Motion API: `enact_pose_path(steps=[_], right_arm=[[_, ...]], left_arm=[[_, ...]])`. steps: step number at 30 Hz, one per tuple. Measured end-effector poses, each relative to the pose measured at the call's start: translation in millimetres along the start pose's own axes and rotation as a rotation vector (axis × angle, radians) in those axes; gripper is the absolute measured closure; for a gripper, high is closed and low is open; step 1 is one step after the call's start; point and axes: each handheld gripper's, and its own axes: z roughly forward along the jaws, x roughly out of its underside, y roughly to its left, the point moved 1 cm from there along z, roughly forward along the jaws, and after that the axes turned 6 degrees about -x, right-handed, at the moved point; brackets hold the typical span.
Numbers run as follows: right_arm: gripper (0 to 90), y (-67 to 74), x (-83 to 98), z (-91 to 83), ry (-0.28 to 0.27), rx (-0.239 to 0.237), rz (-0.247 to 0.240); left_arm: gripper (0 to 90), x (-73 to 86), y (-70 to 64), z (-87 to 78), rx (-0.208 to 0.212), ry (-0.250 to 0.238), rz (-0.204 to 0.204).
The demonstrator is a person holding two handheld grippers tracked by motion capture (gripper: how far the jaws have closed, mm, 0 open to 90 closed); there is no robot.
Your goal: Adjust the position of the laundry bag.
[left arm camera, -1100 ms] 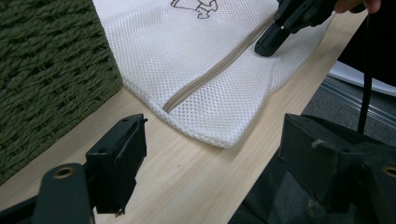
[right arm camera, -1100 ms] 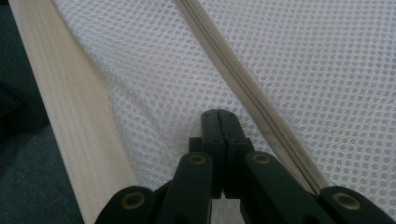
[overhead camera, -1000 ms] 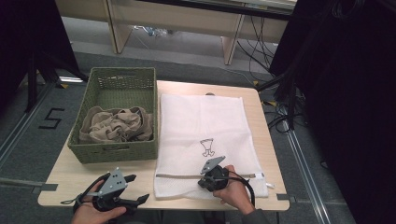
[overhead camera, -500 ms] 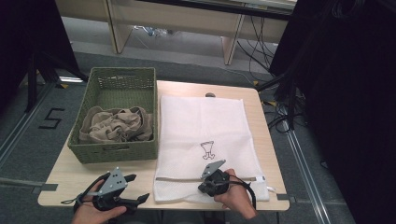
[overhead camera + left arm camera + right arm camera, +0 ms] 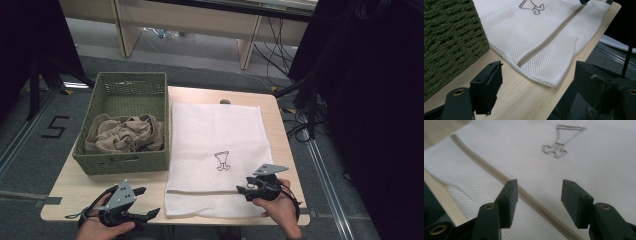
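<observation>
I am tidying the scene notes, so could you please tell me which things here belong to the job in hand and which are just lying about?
In the job:
- white mesh laundry bag with its beige zip
- right gripper, jaws just opened, above the bag
- left gripper, open, over the table

Lying about:
- green woven basket
- beige cloth inside it
- cables on the floor

From my right gripper (image 5: pixel 537 195) I see the mesh bag (image 5: pixel 529 165) blurred and cut off on every side, its zip (image 5: pixel 499 178) running under the jaws and out of frame below, while beside my left gripper (image 5: pixel 536 87) the basket (image 5: pixel 449 45) is cropped.
</observation>
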Motion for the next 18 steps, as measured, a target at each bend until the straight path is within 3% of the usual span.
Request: enact_pose_path(steps=[1, 2, 7, 8, 9, 12, 18], right_arm=[[46.9, 0.0, 0.0, 0.0, 0.000, 0.000, 0.000], [45.9, -8.8, 8.0, -9.2, -0.016, 0.026, 0.044], [45.4, -27.1, 25.1, -24.5, -0.030, 0.064, 0.089], [45.3, -35.0, 33.9, -31.7, -0.029, 0.084, 0.132], [45.3, -35.0, 33.9, -31.7, -0.029, 0.084, 0.132], [45.1, -47.1, 47.7, -44.2, -0.039, 0.127, 0.191], [44.4, -56.2, 56.8, -45.5, -0.009, 0.138, 0.210]], left_arm=[[22.8, -0.6, 0.4, 0.0, 0.000, 0.002, 0.000], [22.8, -0.3, 0.8, 0.5, 0.001, 0.007, 0.002], [22.8, 0.4, 2.0, 3.2, -0.006, 0.013, -0.008], [22.8, 0.0, 1.9, 1.6, -0.004, 0.013, -0.005], [22.8, 0.0, 1.9, 1.6, -0.004, 0.013, -0.005], [22.8, 0.1, 1.0, 0.8, -0.004, 0.009, -0.001], [22.8, 0.7, 1.4, 3.0, -0.006, 0.020, 0.000]])
